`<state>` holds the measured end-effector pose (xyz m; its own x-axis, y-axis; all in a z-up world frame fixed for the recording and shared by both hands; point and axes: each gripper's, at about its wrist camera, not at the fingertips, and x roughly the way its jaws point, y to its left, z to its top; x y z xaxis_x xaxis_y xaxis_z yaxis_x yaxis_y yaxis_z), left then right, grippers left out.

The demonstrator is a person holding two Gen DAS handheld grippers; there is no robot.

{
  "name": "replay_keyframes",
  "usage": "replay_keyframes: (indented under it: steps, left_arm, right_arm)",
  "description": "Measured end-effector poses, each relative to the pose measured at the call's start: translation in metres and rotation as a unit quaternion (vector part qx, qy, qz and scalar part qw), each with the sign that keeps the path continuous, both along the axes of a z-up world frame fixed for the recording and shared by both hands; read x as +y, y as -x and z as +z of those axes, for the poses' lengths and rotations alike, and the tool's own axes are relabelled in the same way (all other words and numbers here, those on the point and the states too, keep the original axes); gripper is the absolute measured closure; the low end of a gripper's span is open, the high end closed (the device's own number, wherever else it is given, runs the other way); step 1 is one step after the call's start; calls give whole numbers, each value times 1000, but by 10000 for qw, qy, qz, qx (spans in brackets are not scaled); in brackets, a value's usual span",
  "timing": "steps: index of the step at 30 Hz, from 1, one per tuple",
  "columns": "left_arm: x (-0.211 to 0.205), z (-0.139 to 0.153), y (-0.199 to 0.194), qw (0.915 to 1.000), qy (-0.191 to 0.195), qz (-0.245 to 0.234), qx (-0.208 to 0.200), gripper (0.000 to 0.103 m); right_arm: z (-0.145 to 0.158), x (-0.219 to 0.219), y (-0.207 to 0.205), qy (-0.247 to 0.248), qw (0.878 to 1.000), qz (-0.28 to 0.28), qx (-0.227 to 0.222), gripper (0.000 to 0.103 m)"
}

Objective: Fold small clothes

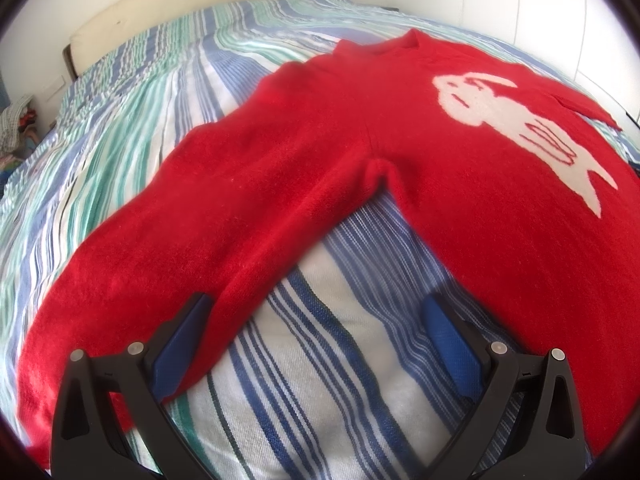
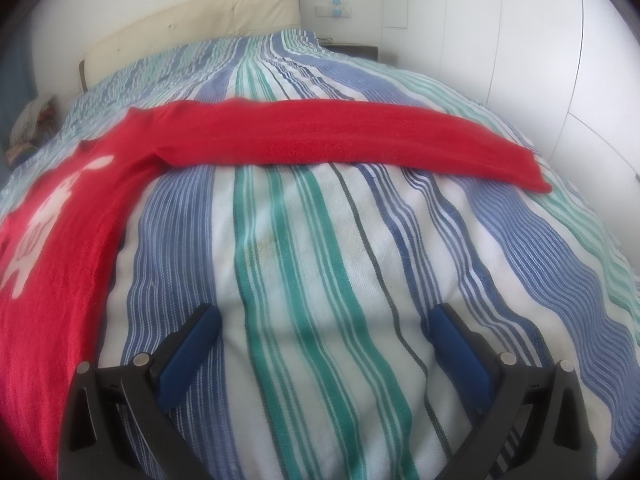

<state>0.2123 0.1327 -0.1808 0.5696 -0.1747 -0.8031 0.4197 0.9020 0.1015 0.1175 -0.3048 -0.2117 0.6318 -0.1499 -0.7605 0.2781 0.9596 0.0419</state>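
A: Where's the garment?

B: The fuzzy red knitted jumper with a white rabbit figure (image 1: 360,152) lies spread flat, front up, on the blue, green and white striped woven bedspread (image 2: 320,280). In the left wrist view one sleeve (image 1: 160,248) runs down toward 7 o'clock; in the right wrist view the other sleeve (image 2: 360,144) stretches straight across from 9 to 3 o'clock.

A: And the grippers?

B: The left gripper (image 1: 316,316) is spread wide and holds nothing; its left blue pad sits over the sleeve's edge, bare bedspread in the gap. The right gripper (image 2: 326,328) is equally wide and empty, over bare stripes, with the jumper's body at its 9 o'clock.

A: What might go wrong?

B: My guess: a pinch could catch bedspread together with the knit (both are soft and yielding), dragging the cover. Fuzzy wool also stretches, so lifting one sleeve by its edge could skew the body and leave a crooked fold.
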Motion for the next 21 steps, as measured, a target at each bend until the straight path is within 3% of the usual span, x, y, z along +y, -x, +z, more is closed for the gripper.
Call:
replay_keyframes:
  steps: [5, 8, 10, 12, 14, 18, 19, 21]
  left_arm:
    - [-3, 20, 3, 9986, -131, 499, 119, 1]
    - [4, 55, 24, 9939, 533, 778, -571, 1]
    - [7, 71, 29, 9891, 710, 898, -926, 1]
    - [4, 82, 32, 9846, 488, 893, -1425, 1]
    - [-4, 90, 36, 9744, 63, 961, -2029, 0]
    - [-12, 100, 43, 9286, -732, 1837, -3141, 0]
    - [-12, 102, 43, 9257, -740, 1906, -3183, 0]
    - [-8, 106, 39, 9368, -491, 1757, -2984, 0]
  right_arm:
    - [-1, 1, -2, 56, 10000, -3, 60, 0]
    - [-2, 1, -4, 42, 10000, -2, 67, 0]
    - [-2, 2, -6, 48, 10000, -5, 77, 0]
    - [-3, 2, -8, 53, 9999, -13, 99, 0]
    - [-3, 2, -10, 67, 9999, -29, 131, 0]
    - [-4, 4, -14, 98, 9998, -58, 175, 0]
    - [-5, 4, -16, 95, 9998, -61, 178, 0]
    - [-5, 4, -17, 92, 9998, -65, 182, 0]
